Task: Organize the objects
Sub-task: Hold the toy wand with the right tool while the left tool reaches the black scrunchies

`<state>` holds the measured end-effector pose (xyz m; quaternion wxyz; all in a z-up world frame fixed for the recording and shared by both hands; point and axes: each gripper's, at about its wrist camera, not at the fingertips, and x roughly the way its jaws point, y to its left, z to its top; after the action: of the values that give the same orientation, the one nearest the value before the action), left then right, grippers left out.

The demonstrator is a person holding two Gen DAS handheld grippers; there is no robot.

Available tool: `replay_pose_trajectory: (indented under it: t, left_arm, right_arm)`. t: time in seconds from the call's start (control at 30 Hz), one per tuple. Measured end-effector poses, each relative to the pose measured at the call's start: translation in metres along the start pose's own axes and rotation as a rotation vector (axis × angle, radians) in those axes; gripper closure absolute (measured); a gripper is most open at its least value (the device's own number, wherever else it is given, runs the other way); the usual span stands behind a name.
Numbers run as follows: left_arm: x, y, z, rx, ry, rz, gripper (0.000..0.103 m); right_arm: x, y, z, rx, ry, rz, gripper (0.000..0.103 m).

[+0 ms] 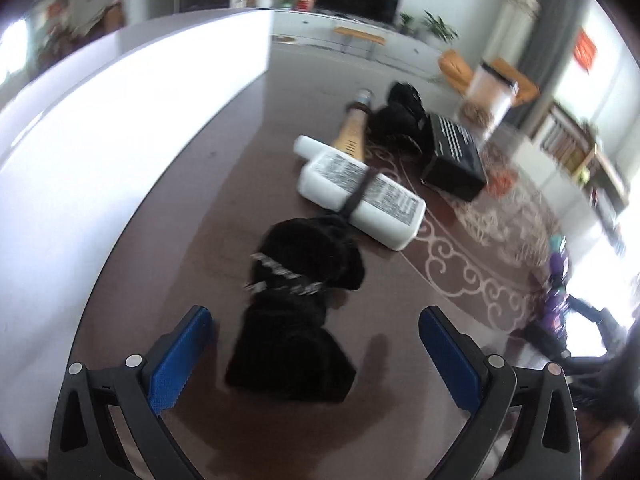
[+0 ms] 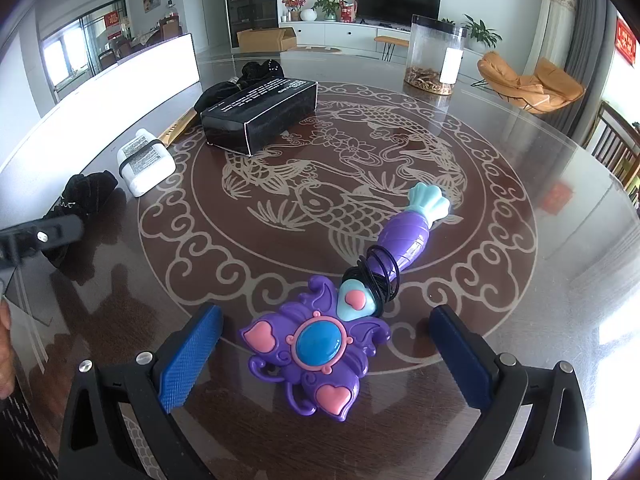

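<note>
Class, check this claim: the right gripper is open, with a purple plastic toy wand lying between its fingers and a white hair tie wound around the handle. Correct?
One detail is wrong. In the right wrist view the hair tie wound around the purple plastic toy wand is black, not white. The right gripper is open.

a black cloth pouch [image 1: 294, 316] is lying straight between the wide-spread fingers [image 1: 180, 356] of the left gripper [image 1: 316, 354], blocking the way forward there. beyond it, a white bottle [image 1: 360, 196] is lying across the path, touching the pouch's far end, with a black box [image 1: 454, 158] farther on. bare tabotop is showing to the left of the pouch. a purple toy wand [image 2: 320, 344] is sitting between the parted fingers of the right gripper [image 2: 326, 356]. right of the wand, the tabletop [image 2: 540, 280] is lying open; a clear jar [image 2: 434, 54] is standing far off.
</note>
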<state>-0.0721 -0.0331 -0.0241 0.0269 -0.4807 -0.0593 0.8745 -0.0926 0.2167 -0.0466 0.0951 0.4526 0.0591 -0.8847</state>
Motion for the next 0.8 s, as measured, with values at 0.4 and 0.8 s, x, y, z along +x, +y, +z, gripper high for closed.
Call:
replay_pose_trajectory:
  t: [0.4, 0.8]
  left_arm:
    - [0.011, -0.012, -0.004, 0.114, -0.023, 0.081, 0.0]
    - [0.01, -0.013, -0.004, 0.114, -0.026, 0.083, 0.0]
  right_arm:
    - [0.001, -0.001, 0.0, 0.001, 0.001, 0.001, 0.0]
    - [0.002, -0.001, 0.001, 0.001, 0.001, 0.002, 0.0]
